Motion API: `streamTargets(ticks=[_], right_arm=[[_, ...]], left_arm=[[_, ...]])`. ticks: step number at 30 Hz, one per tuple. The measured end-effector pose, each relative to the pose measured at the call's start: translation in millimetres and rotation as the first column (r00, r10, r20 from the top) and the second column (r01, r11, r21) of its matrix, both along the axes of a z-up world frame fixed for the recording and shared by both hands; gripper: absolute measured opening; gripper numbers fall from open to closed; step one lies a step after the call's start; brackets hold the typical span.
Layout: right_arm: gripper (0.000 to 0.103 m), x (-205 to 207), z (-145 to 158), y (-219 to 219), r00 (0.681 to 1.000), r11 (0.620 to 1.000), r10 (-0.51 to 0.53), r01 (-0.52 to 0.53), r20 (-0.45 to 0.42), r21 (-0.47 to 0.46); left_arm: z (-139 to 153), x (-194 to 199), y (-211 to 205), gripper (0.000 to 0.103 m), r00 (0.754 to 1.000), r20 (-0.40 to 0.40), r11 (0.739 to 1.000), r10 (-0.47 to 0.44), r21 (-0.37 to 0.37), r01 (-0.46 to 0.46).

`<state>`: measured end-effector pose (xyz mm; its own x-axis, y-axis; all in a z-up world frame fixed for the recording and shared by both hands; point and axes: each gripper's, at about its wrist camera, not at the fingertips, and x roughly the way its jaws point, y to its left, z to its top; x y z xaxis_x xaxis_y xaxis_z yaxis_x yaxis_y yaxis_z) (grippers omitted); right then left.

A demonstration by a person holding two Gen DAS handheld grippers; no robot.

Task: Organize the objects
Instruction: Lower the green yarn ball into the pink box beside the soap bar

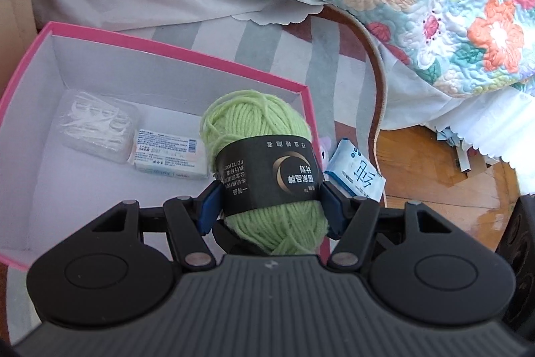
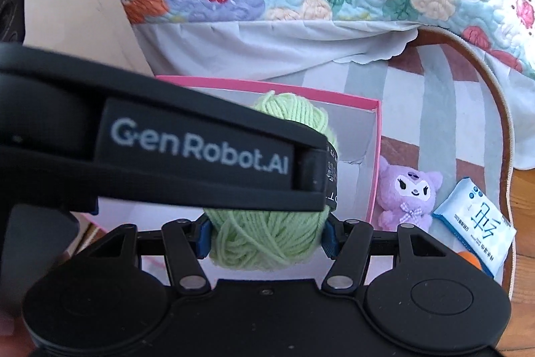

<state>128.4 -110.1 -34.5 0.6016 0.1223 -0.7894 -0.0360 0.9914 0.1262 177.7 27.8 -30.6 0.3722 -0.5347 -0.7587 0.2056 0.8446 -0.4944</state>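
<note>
A soft ball of light-green yarn with a black paper band [image 1: 267, 169] is pinched at once by the half-open left gripper [image 1: 269, 209] and, it seems, the right gripper [image 2: 267, 235], above the pink-rimmed white cardboard box [image 1: 187, 54]. The placing step is judged in hand; next, both jaws should be released over bare box floor beside the white packet [image 1: 167, 158].

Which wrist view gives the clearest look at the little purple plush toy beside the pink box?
The right wrist view: the small purple plush toy with a white face sits in full view on the striped rug, just outside the pink-rimmed cardboard box. In the left wrist view only a sliver peeks out behind the green yarn ball.
</note>
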Motion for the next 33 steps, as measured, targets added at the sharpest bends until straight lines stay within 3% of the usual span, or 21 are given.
streamTargets(ticks=[9, 13, 22, 29, 33], right_arm=[[0.069, 5.1, -2.3, -14.6, 0.991, 0.992, 0.128, -0.127, -0.035, 0.021], [0.064, -0.9, -2.3, -24.4, 0.994, 0.992, 0.109, -0.108, -0.005, 0.064], [0.062, -1.6, -9.1, -11.1, 0.996, 0.995, 0.094, -0.094, -0.01, -0.02], [0.067, -15.9, -13.0, -14.5, 0.983, 0.983, 0.181, -0.181, 0.013, -0.006], [0.061, -19.9, -12.7, -17.1, 0.982, 0.982, 0.187, -0.187, 0.023, 0.018]], left_arm=[[-14.8, 12.2, 6.2, 0.061, 0.999, -0.023, 0.997, -0.042, -0.072, 0.04], [-17.6, 12.9, 8.3, 0.061, 0.998, -0.023, 0.993, -0.06, -0.102, 0.058], [-31.4, 13.4, 11.6, 0.061, 0.997, -0.034, 0.989, -0.076, -0.133, 0.071], [-40.9, 12.8, 19.7, 0.06, 0.995, -0.068, 0.984, -0.067, -0.167, 0.055], [-46.2, 12.8, 23.7, 0.06, 0.996, -0.076, 0.984, -0.056, -0.173, 0.042]])
